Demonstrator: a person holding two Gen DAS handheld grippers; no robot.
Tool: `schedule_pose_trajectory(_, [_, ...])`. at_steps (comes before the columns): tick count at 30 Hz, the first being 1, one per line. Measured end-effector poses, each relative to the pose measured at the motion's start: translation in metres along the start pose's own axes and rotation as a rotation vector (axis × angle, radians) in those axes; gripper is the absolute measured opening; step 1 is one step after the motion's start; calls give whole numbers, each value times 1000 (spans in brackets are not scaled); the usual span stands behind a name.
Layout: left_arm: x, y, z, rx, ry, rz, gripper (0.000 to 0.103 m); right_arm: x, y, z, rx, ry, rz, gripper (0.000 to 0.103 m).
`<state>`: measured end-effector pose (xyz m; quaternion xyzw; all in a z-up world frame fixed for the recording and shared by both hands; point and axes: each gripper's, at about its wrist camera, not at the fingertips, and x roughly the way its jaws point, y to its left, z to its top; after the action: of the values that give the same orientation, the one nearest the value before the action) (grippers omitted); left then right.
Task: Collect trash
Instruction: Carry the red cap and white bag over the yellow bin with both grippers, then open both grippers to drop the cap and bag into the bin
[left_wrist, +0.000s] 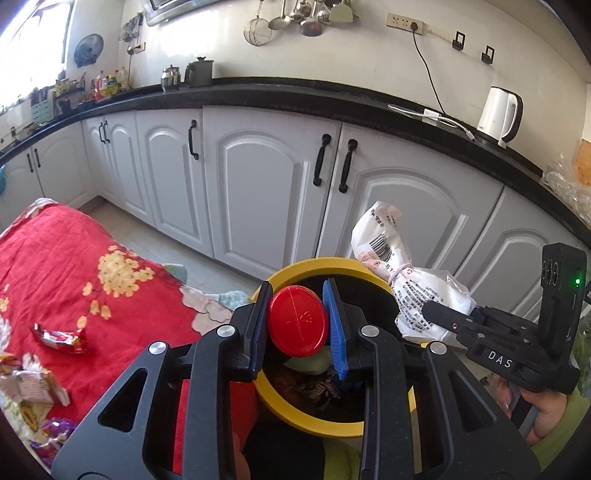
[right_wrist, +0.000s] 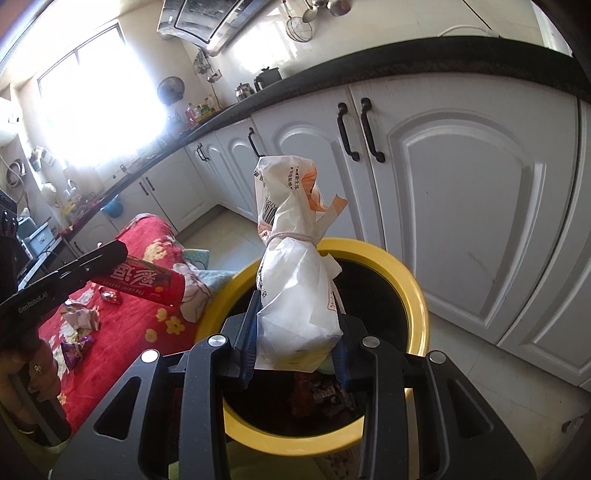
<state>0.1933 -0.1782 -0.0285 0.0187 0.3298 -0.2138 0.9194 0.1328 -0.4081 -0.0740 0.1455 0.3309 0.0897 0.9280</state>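
Both grippers hang over the mouth of the yellow-rimmed bin (left_wrist: 295, 271), which stands on the floor between the white cabinets (left_wrist: 258, 177) and the table's red flowered cloth (left_wrist: 55, 258). The left gripper (left_wrist: 298, 320) has its blue-padded jaws clamped on a red container (left_wrist: 297, 320), whose round end faces its own camera; seen from the right wrist, that same red container (right_wrist: 147, 280) shows a printed label on its side and sticks out just past the bin's near-left rim. The right gripper (right_wrist: 295, 332) is closed around the lower part of a white plastic bag (right_wrist: 291, 258) (tied at the neck with a thin pale band), and the bag stands roughly upright above the bin opening, its crumpled top printed with text and a barcode. From the left wrist, the white plastic bag (left_wrist: 399, 280) sits over the bin's far-right rim.

Down inside the bin lie dark scraps and wrappers, too jumbled to name.

On the cloth, well apart from the bin, a red foil wrapper (left_wrist: 61, 338) lies toward the left edge, with crumpled paper (left_wrist: 33, 384) and a purple wrapper (left_wrist: 55, 432) nearer the front-left corner. A white kettle (left_wrist: 498, 116) stands on the black countertop (left_wrist: 295, 92) at the right.
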Motion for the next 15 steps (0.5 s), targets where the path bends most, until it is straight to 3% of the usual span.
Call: schedule_pose_trajectory(15, [31, -13, -11, -2, 74, -30, 22, 21, -17, -21, 22, 87, -18, 32])
